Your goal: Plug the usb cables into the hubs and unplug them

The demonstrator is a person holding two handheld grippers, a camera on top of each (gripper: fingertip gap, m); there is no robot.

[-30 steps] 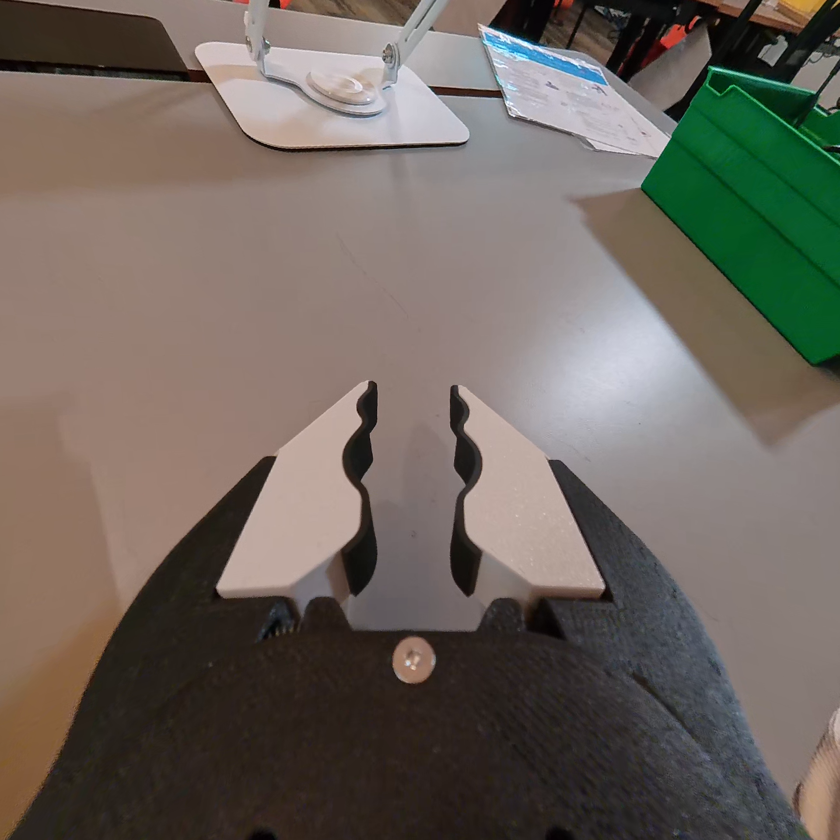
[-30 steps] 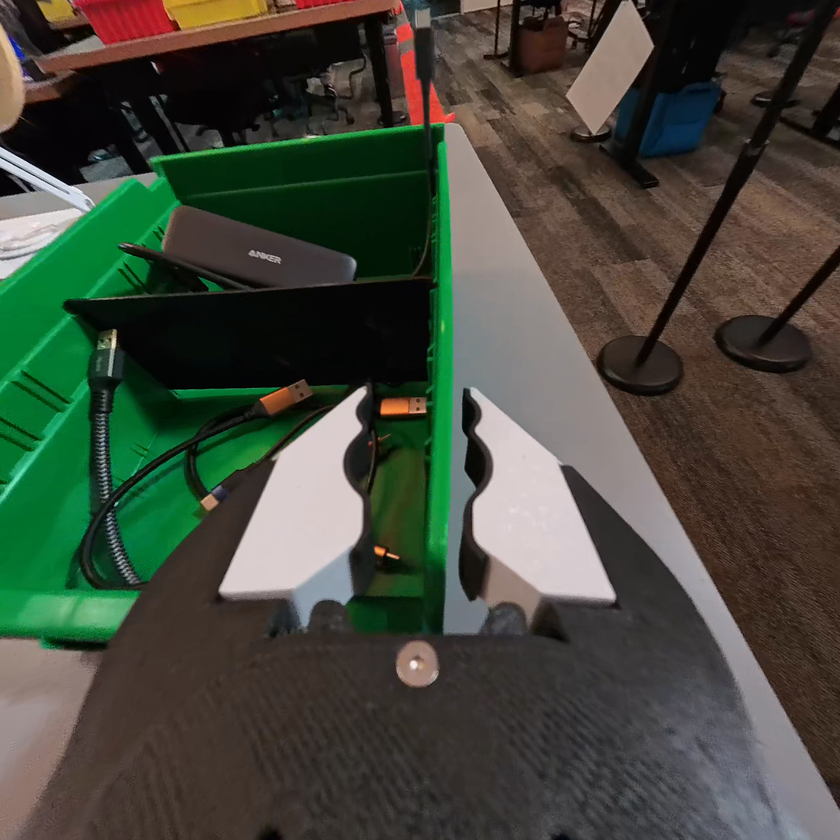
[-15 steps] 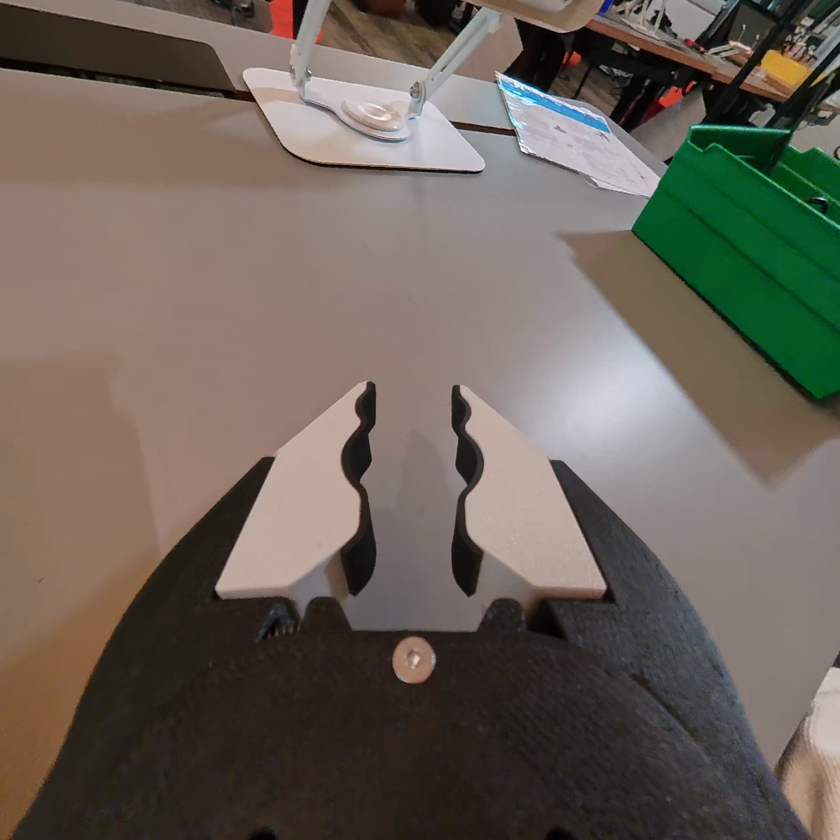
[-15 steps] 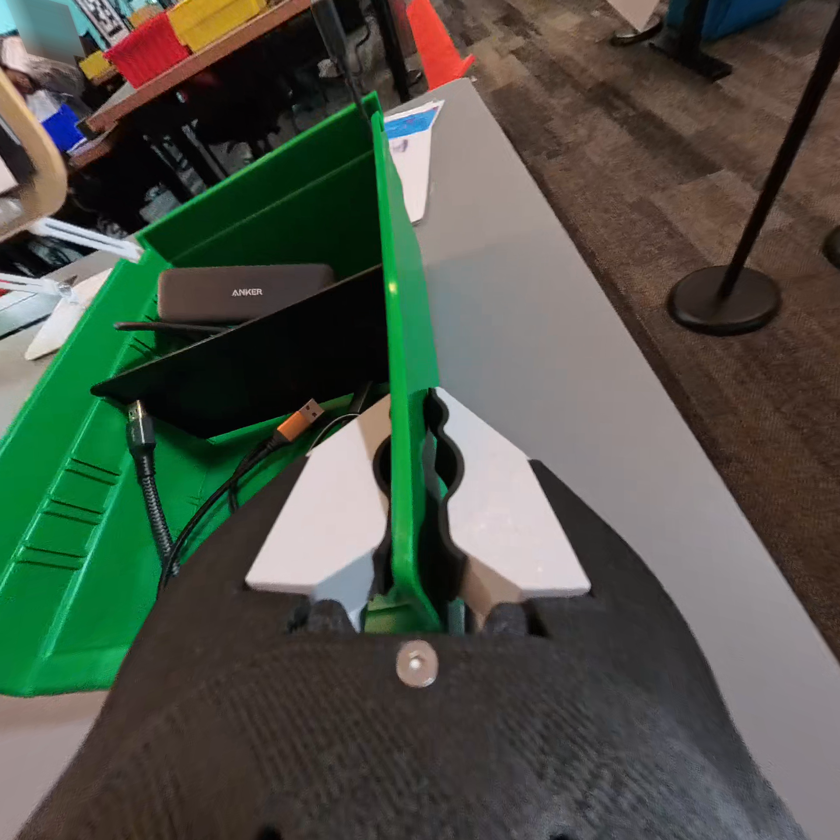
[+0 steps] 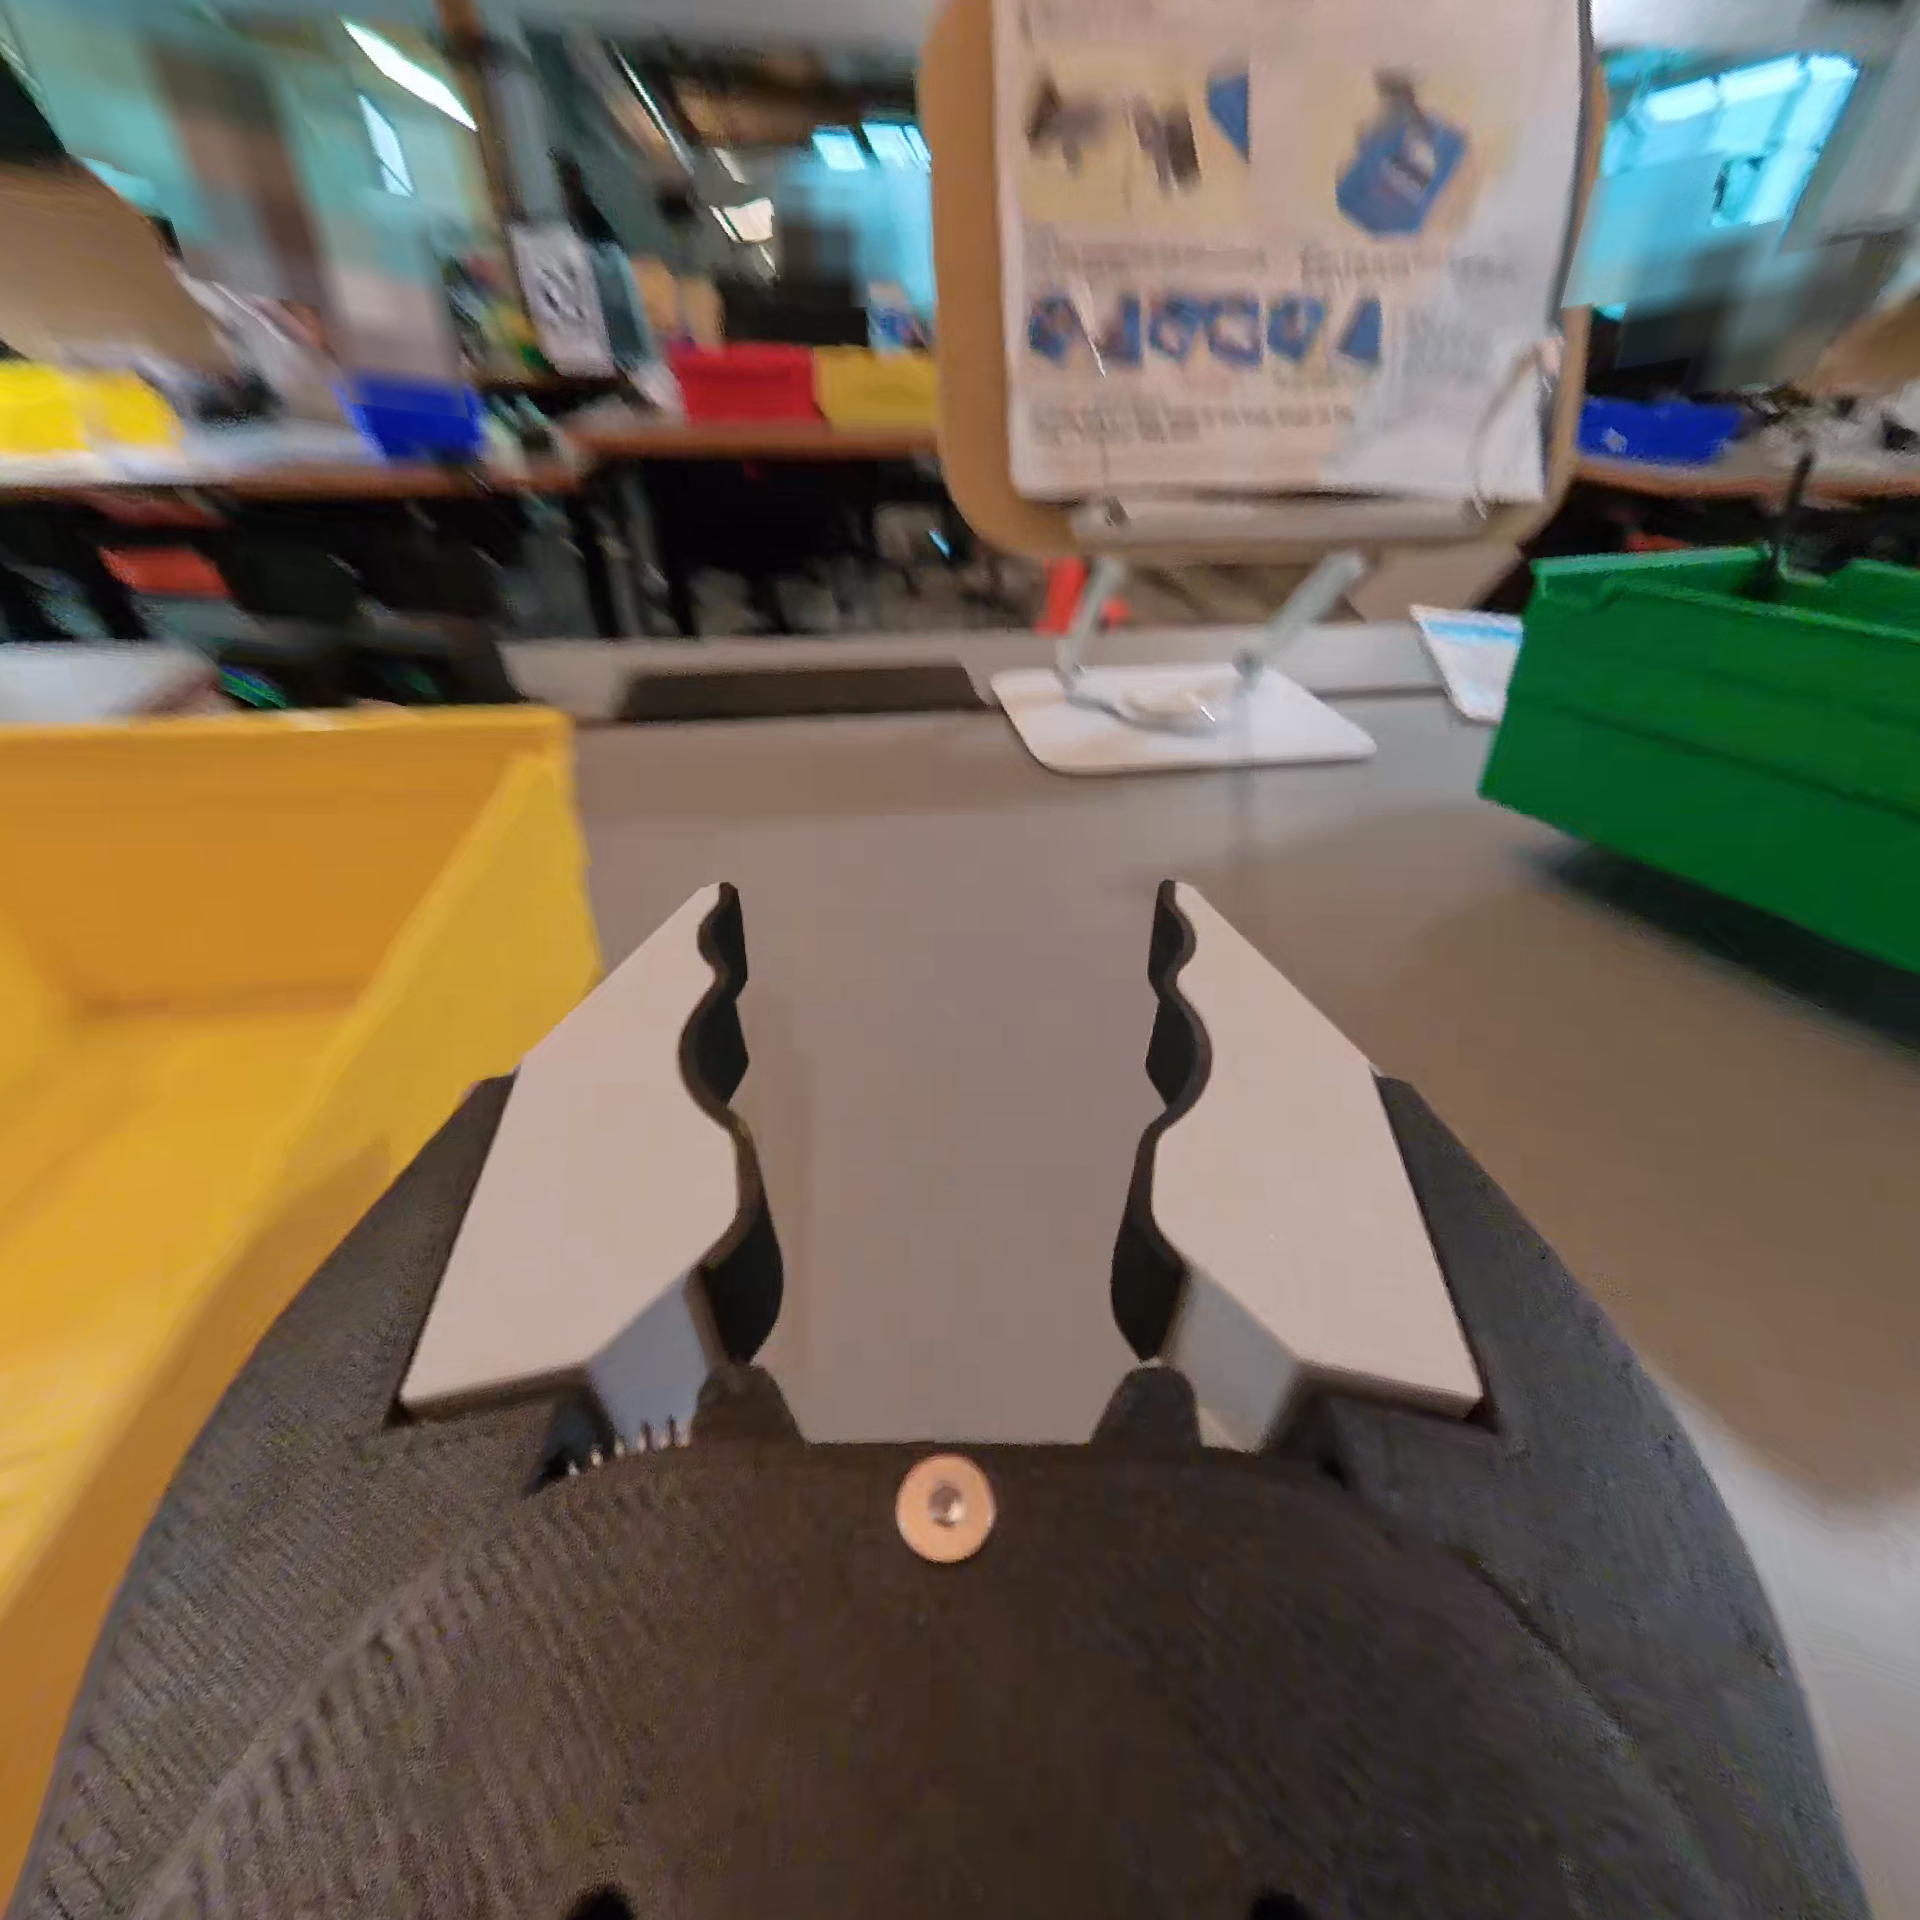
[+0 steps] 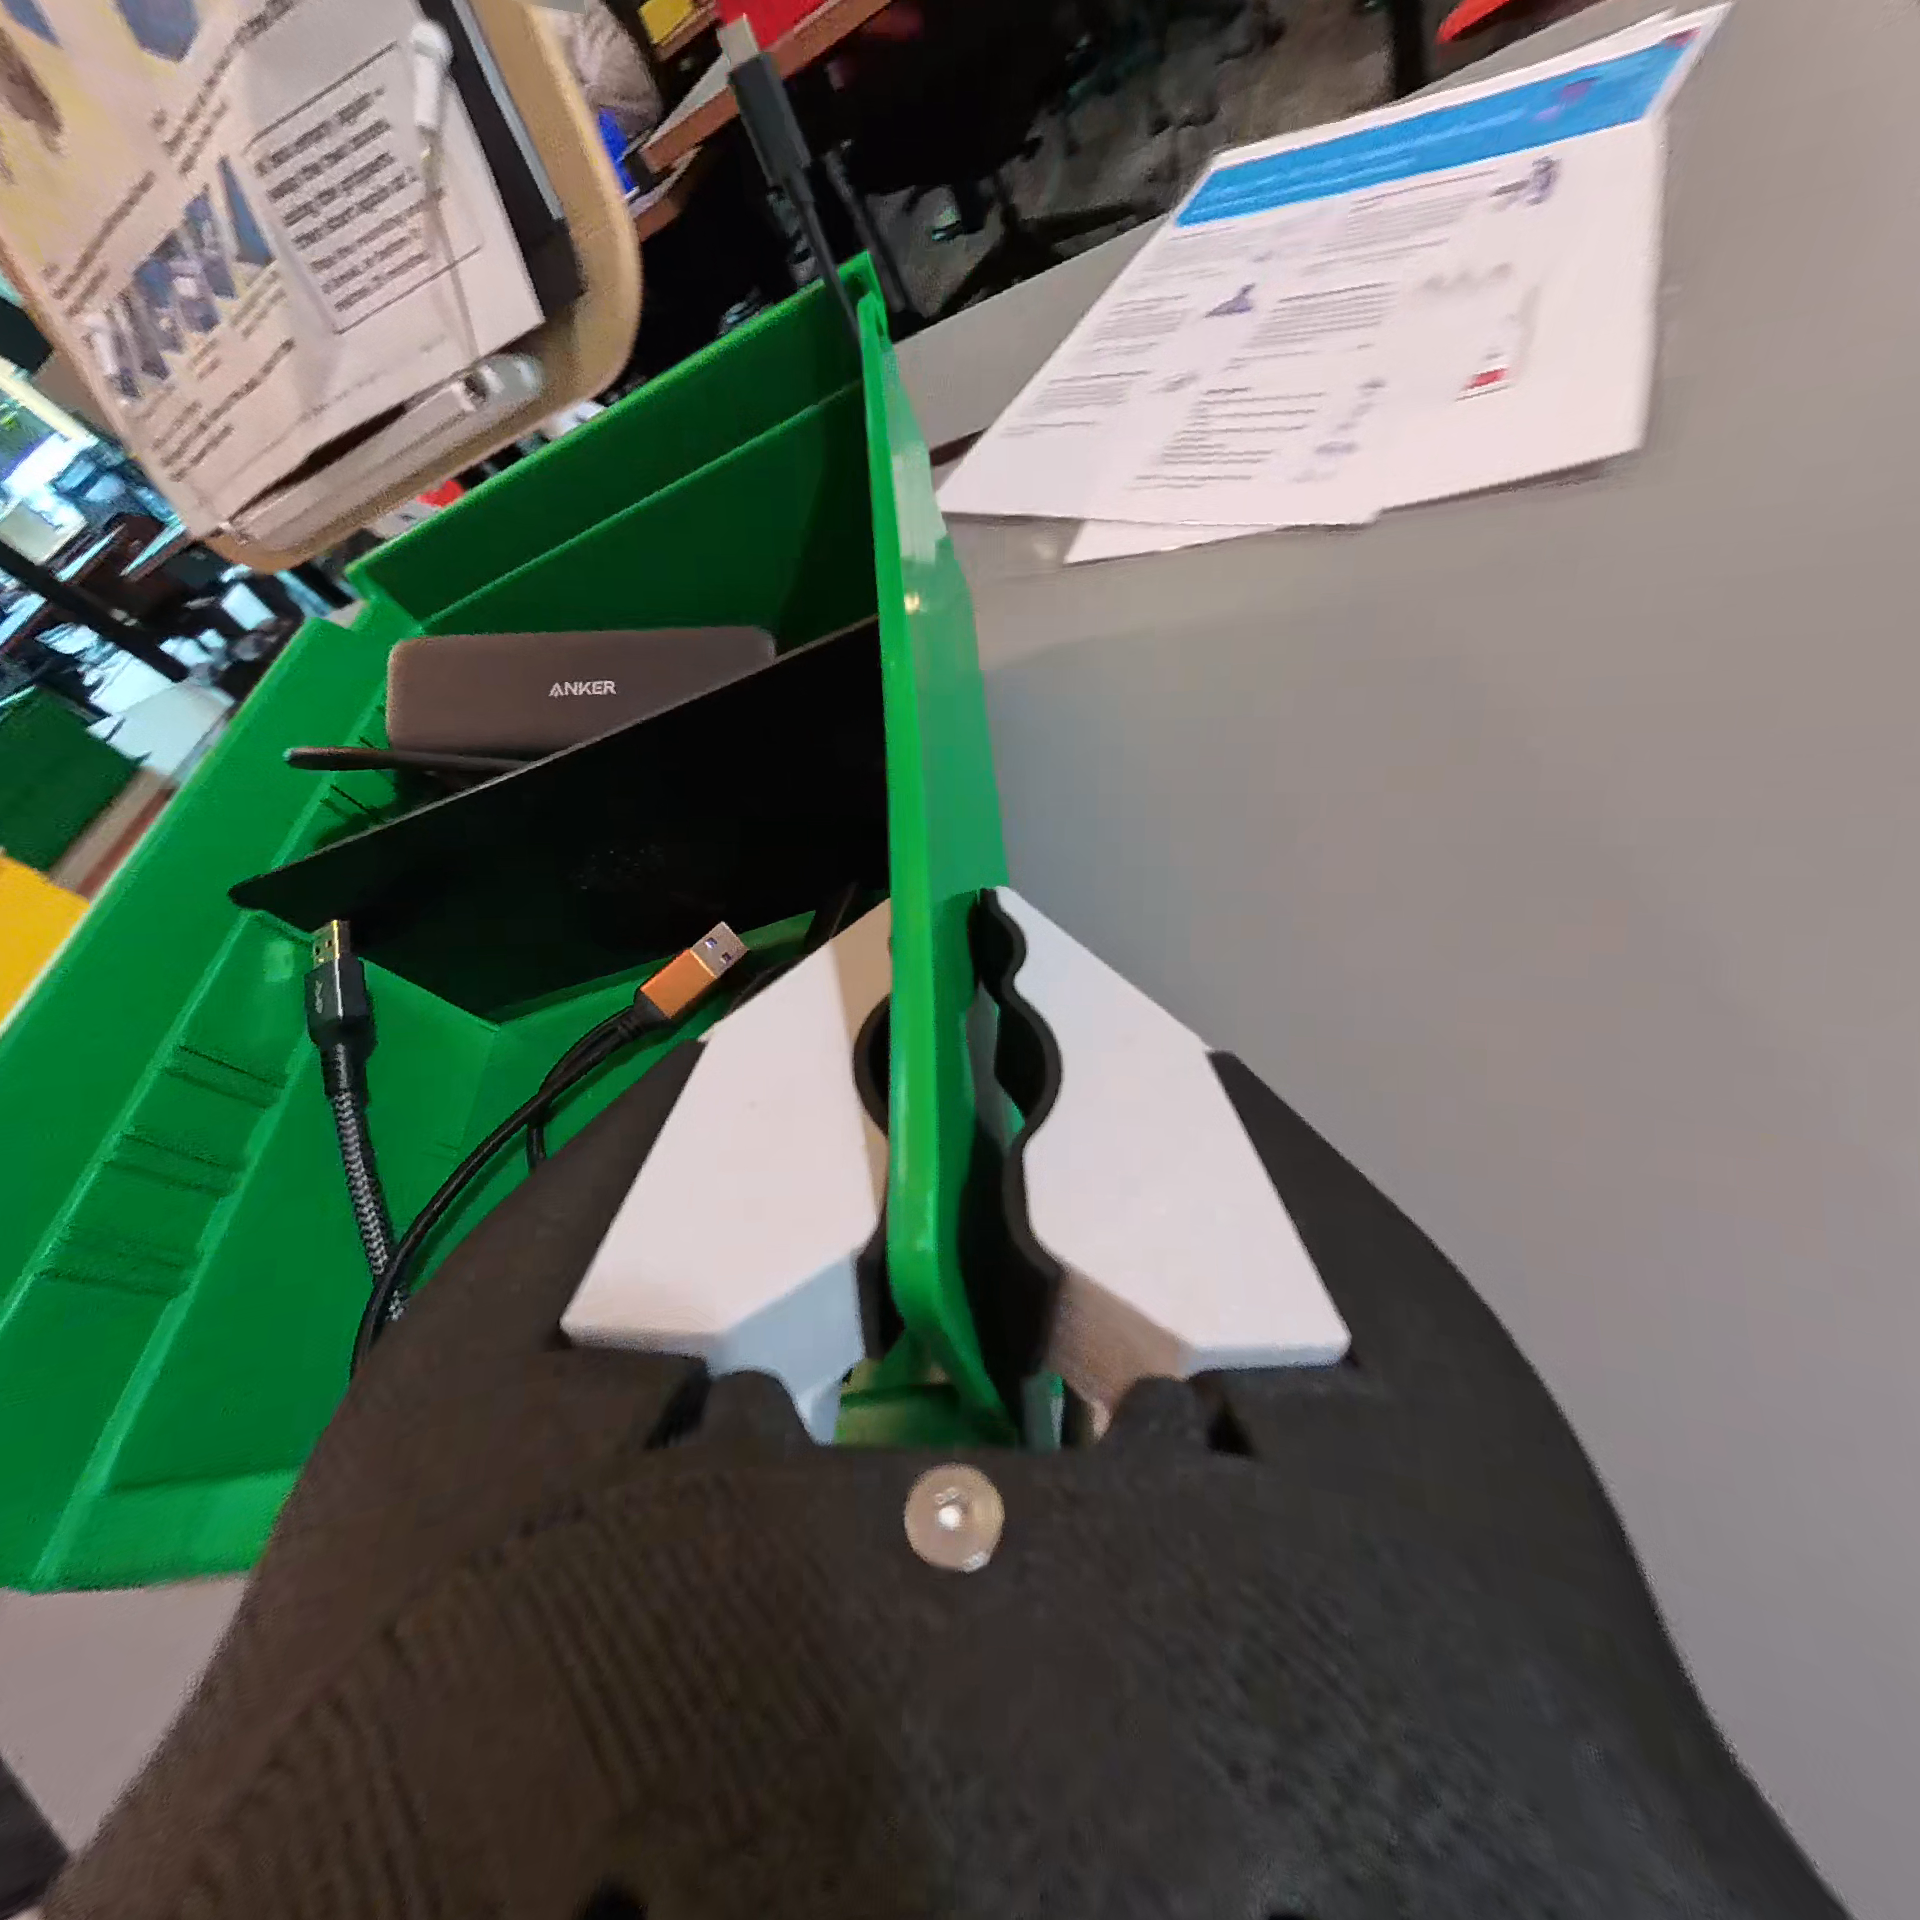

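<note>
My right gripper (image 6: 935,925) is shut on the right side wall of a green bin (image 6: 925,665). Inside the bin lie a dark grey hub (image 6: 561,686) behind a black divider (image 6: 582,852), an orange-tipped usb cable (image 6: 691,971) and a braided black cable (image 6: 343,1049). Another black cable plug (image 6: 764,88) sticks up over the bin's far corner. My left gripper (image 5: 945,904) is open and empty above the grey table, beside a yellow bin (image 5: 260,935). The green bin also shows in the left wrist view (image 5: 1714,748) at the far right.
A white stand base (image 5: 1184,717) holds a tan board with printed sheets (image 5: 1257,260) at the back of the table. Printed papers (image 6: 1351,322) lie on the table right of the green bin. Shelves with coloured bins stand beyond the table.
My left gripper has opened wide and tilted up and left, bringing the yellow bin into view. My right gripper stays shut on the green bin's wall and has swung so the papers show.
</note>
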